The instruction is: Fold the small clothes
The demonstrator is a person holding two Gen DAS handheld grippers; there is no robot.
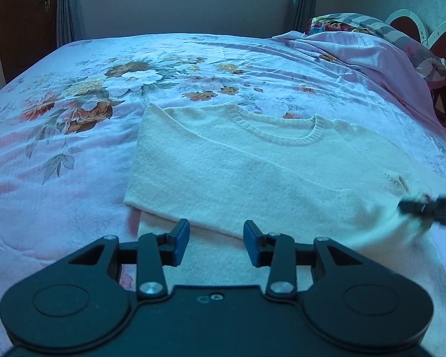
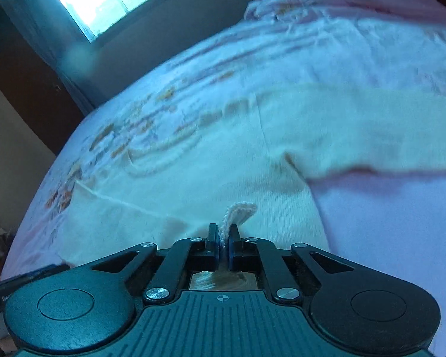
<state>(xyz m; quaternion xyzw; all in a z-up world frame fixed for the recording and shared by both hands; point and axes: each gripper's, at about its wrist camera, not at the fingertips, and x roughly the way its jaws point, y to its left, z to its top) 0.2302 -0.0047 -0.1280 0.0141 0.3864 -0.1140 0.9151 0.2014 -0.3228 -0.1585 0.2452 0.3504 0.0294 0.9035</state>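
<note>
Left gripper (image 1: 216, 243): nearest the lens, jaws parted, nothing between the blue pads, poised over the sweater's lower edge.
Right gripper (image 2: 222, 245): clamped on a bunched knit fold of the sweater.
Sweater (image 1: 238, 166): cream knit, spread on the bed, ribbed collar away from the camera, left side folded in.
Bedsheet (image 1: 104, 95): pink, floral print, wrinkled.
Pillow (image 1: 380, 29): far right corner.

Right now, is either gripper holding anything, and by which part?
The right gripper is shut on a pinched-up fold of the cream sweater, near its hem edge. The left gripper is open above the sweater, holding nothing.
</note>
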